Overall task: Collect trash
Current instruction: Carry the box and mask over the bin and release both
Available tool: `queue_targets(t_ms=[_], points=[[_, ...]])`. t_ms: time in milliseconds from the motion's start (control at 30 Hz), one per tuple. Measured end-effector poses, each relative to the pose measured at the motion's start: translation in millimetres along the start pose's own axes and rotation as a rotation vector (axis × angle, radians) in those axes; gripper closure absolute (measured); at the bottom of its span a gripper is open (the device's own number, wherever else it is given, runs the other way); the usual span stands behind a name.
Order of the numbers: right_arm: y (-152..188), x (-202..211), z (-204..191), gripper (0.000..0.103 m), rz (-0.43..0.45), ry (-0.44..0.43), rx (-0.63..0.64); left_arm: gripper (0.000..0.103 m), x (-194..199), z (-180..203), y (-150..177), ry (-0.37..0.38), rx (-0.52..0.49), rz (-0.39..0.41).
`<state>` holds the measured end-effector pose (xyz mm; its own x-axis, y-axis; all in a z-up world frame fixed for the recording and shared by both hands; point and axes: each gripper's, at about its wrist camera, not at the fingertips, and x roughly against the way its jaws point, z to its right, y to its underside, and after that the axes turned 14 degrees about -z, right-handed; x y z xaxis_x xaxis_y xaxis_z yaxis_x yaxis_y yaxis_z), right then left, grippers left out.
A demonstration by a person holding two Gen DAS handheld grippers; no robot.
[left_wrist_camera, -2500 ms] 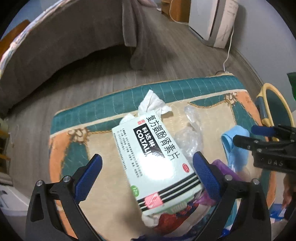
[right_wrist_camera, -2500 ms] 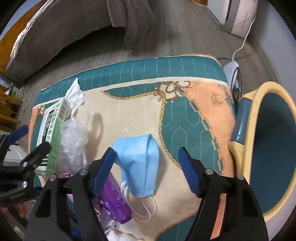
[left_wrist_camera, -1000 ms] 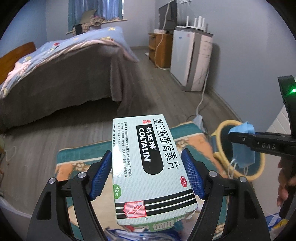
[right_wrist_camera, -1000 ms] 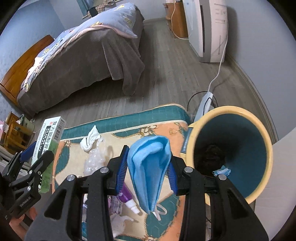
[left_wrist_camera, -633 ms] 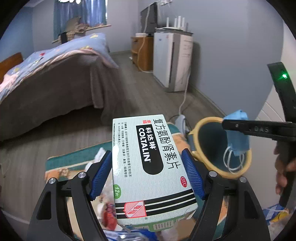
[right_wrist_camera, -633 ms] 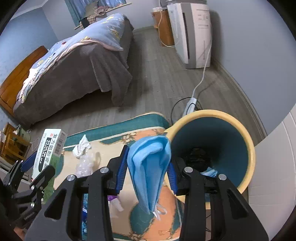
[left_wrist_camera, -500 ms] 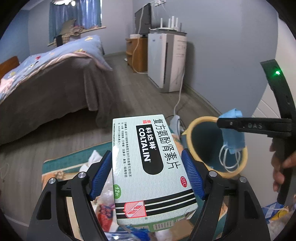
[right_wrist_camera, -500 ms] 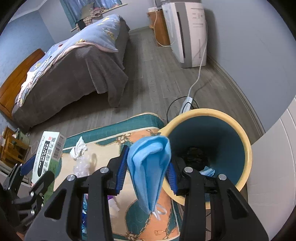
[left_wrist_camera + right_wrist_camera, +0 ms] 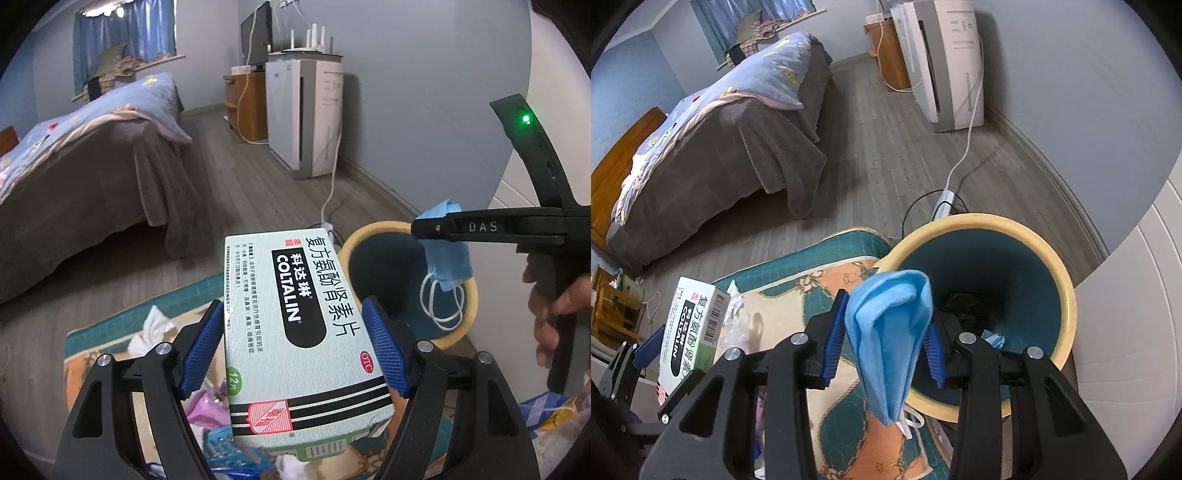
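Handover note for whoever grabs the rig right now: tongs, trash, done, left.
Left tongs: shut on the medicine box, held up beside the bin.
Right tongs: shut on the blue face mask, hanging at the bin's rim, ear loops dangling.
Done: both items lifted off the rug; the bin already holds some scraps.
Left: drop mask, then box. White tissue, clear plastic and other wrappers remain on the rug.

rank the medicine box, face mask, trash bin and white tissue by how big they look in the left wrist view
1. medicine box, though it is nearest the lens
2. trash bin
3. face mask
4. white tissue
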<state>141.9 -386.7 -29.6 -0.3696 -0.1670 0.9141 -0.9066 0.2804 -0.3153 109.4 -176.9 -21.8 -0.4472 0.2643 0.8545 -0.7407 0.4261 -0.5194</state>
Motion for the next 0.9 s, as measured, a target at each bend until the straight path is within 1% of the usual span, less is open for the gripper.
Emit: queue_targets(t_ms=[267,433,600,833,900], points=[[-2.3,5.4,27.9,0.065,0.015,0.024,-0.043,0.027,-8.5,18.1,-3.5,0.014,-0.035,-0.005],[-2.4,7.6,57.7,0.065,0.019,0.023,-0.117,0.027,-14.1,30.9,-3.3,0.032,-0.061,-0.01],[-1.2,3.8,86.7,0.065,0.007,0.001,-0.201,0.027,-25.0,43.1,-1.9,0.043,-0.098,-0.029],[-0.6,1.0,108.9,0.065,0.006,0.012,-0.272,0.027,-40.7,64.7,-5.3,0.064,-0.111,-0.051],[-0.6,0.0,111.6,0.065,0.01,0.036,-0.281,0.027,-47.0,72.4,-9.8,0.065,-0.123,-0.052]])
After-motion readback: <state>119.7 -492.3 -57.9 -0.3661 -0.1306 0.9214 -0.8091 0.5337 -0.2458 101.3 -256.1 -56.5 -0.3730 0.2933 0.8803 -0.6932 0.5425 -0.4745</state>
